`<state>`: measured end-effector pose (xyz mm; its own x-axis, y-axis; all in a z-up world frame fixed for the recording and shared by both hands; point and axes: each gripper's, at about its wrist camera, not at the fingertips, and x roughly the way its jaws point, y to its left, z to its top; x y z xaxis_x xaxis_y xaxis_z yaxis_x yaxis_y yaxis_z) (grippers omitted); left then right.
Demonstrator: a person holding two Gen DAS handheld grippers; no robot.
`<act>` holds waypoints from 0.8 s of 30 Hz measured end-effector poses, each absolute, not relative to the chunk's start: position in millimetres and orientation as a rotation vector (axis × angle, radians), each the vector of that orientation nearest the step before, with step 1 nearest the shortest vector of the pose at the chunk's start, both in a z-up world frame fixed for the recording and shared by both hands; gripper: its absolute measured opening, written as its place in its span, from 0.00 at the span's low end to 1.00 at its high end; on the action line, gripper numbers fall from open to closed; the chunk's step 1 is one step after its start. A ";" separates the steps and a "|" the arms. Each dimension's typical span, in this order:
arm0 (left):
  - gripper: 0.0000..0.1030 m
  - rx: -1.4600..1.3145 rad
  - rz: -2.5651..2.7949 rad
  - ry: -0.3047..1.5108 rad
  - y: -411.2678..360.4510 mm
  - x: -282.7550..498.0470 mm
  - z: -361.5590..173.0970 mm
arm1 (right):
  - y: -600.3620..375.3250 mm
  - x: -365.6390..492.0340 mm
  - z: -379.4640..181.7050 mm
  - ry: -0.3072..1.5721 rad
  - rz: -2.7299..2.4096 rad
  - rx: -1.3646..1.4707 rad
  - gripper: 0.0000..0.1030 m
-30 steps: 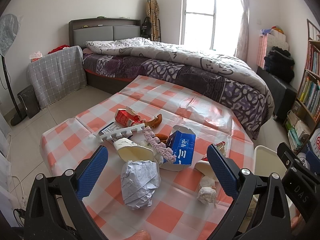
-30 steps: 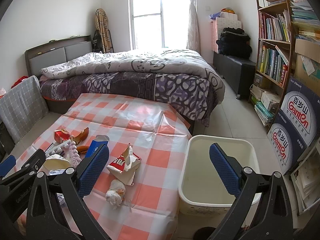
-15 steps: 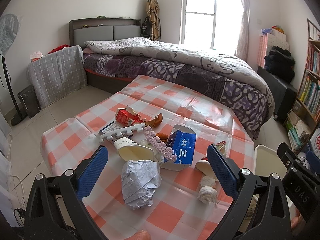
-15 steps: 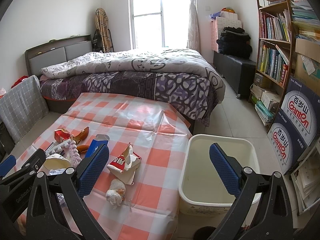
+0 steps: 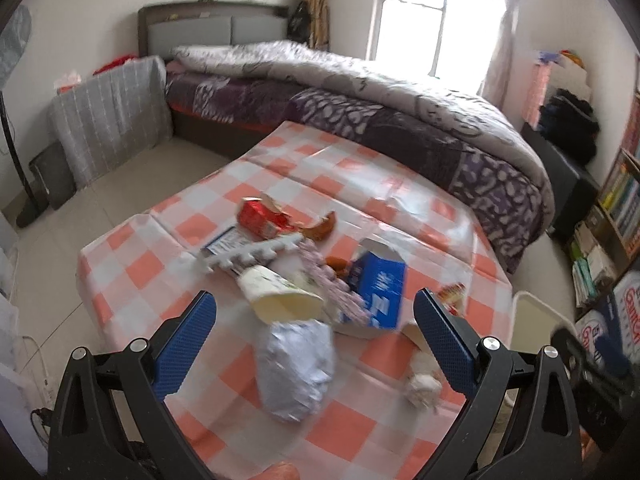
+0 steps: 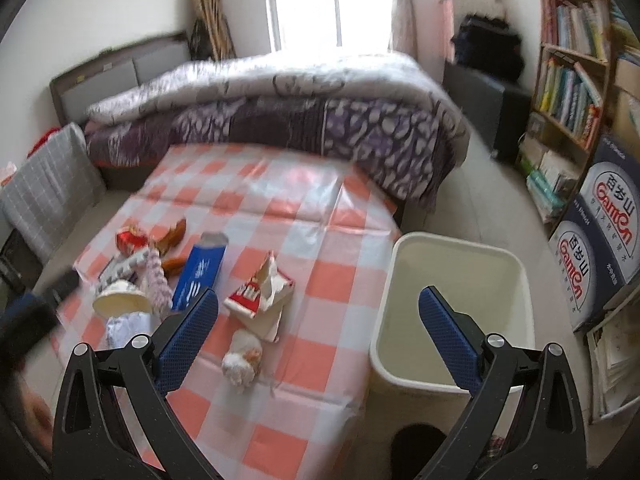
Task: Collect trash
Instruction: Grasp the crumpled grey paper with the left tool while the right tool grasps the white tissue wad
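Trash lies on a red-and-white checked table (image 5: 344, 176): a crumpled grey paper wad (image 5: 296, 364), a paper cup (image 5: 280, 300), a blue carton (image 5: 376, 288), a red packet (image 5: 260, 218), a white comb-like strip (image 5: 252, 254) and a tissue ball (image 5: 420, 384). My left gripper (image 5: 316, 344) hangs open over the grey wad. My right gripper (image 6: 320, 340) is open above the table's right edge, with the tissue ball (image 6: 242, 360) and a torn red-and-white wrapper (image 6: 260, 292) just ahead. A cream bin (image 6: 452, 312) stands on the floor to the right, and nothing shows inside it.
A bed (image 5: 360, 96) with a grey and purple quilt runs behind the table. A bookshelf (image 6: 572, 80) and printed boxes (image 6: 600, 216) line the right wall. A grey checked cover (image 5: 108, 112) and a fan stand (image 5: 16, 148) are at the left.
Both grippers have dipped forward and down toward the table; the views are blurred with motion. The trash has not shifted and both grippers stay open.
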<state>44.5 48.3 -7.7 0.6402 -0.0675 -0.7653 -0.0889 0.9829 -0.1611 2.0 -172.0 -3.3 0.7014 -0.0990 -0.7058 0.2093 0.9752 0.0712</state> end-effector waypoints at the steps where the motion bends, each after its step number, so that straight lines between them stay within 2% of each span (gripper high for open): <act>1: 0.93 -0.206 0.015 0.905 59.3 56.3 -4.8 | -174.3 6.2 -0.9 0.795 -0.165 0.151 0.93; 6: 0.93 -0.362 0.022 1.075 111.6 107.8 -7.9 | -180.5 38.2 0.3 0.952 -0.104 0.186 0.93; 9: 0.93 -0.421 0.005 1.195 126.4 118.1 -35.0 | -181.2 53.3 -11.0 0.997 -0.098 0.167 0.93; 12: 0.92 -0.459 0.012 1.360 124.5 110.9 -87.4 | -185.5 59.6 -40.5 1.065 -0.101 0.161 0.93; 13: 0.92 -0.561 -0.049 1.426 120.1 109.6 -107.3 | -188.2 61.2 -47.8 1.109 -0.111 0.174 0.93; 15: 0.92 -0.636 -0.159 1.470 105.4 112.8 -127.1 | -190.4 63.9 -54.8 1.153 -0.079 0.233 0.93; 19: 0.92 -0.462 -0.099 1.426 86.2 118.1 -124.6 | -184.2 67.7 -58.7 1.146 -0.096 0.200 0.93; 22: 0.78 -0.431 -0.142 1.451 76.1 117.5 -122.4 | -183.8 72.1 -74.8 1.206 -0.088 0.251 0.93; 24: 0.61 -0.371 -0.167 1.491 69.4 110.8 -126.3 | -181.7 73.4 -84.6 1.246 -0.086 0.275 0.93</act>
